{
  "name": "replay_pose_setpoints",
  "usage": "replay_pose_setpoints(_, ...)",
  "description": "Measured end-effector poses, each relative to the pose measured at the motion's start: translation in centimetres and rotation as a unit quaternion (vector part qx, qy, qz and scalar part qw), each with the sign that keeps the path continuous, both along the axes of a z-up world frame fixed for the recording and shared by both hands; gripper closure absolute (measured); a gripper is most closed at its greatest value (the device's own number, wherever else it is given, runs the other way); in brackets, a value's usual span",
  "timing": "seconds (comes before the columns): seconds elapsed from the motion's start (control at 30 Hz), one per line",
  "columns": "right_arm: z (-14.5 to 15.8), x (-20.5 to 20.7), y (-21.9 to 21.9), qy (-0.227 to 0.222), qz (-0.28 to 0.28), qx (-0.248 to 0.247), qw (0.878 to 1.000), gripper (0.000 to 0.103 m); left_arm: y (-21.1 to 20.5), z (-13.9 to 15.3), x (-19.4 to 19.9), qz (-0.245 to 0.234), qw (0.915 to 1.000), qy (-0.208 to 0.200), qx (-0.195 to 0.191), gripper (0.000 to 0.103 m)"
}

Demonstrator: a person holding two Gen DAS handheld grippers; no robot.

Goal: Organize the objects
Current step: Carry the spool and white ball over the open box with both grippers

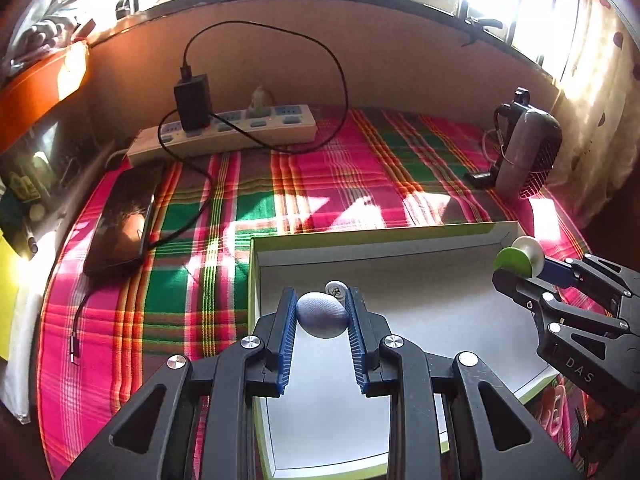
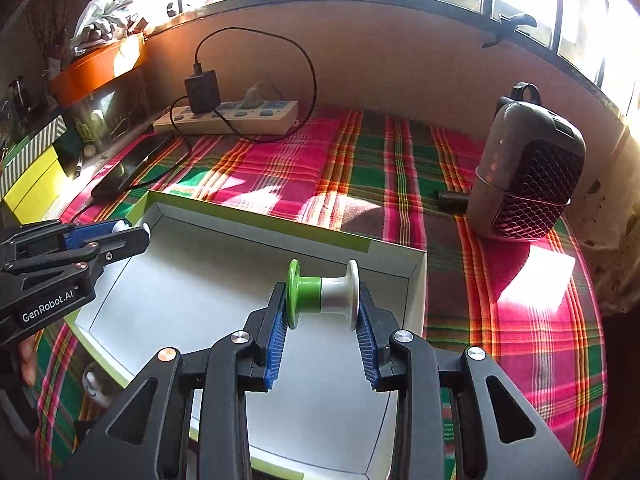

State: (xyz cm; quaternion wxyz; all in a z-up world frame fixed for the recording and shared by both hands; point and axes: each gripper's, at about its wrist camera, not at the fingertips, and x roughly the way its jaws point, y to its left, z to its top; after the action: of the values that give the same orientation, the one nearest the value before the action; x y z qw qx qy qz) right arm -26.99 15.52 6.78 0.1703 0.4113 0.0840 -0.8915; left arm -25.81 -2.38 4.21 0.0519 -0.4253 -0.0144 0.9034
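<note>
Plaid cloth [image 1: 328, 184]; power strip [image 1: 224, 132]; fan [image 2: 528, 168].

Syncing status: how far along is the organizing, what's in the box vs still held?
Done: nothing visibly lies in the white box yet. In hand: left claw grips a bluish-grey oval piece, right claw grips the green-and-white spool, both over the box. Left: release both; a small white item lies outside on the plaid cloth.

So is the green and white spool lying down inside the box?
No, the right gripper holds the spool above the box.
</note>
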Motion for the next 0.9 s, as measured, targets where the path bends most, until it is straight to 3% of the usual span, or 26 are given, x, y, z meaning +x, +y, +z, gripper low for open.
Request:
replay_pose_setpoints(0.3, -1.6, -2.4, -0.5, -0.019, -0.001, 0.014, 1.0, 0.07, 0.1, -1.5, -2.2, 0.007, 0.9998, -0.016, -0.008, 0.08)
replay_pose_setpoints(0.9, -2.6, -3.5, -0.6, -0.026, -0.012, 0.032, 0.999, 0.07, 1.1, -2.5, -2.8, -0.009, 0.9991, -0.025, -0.033, 0.08)
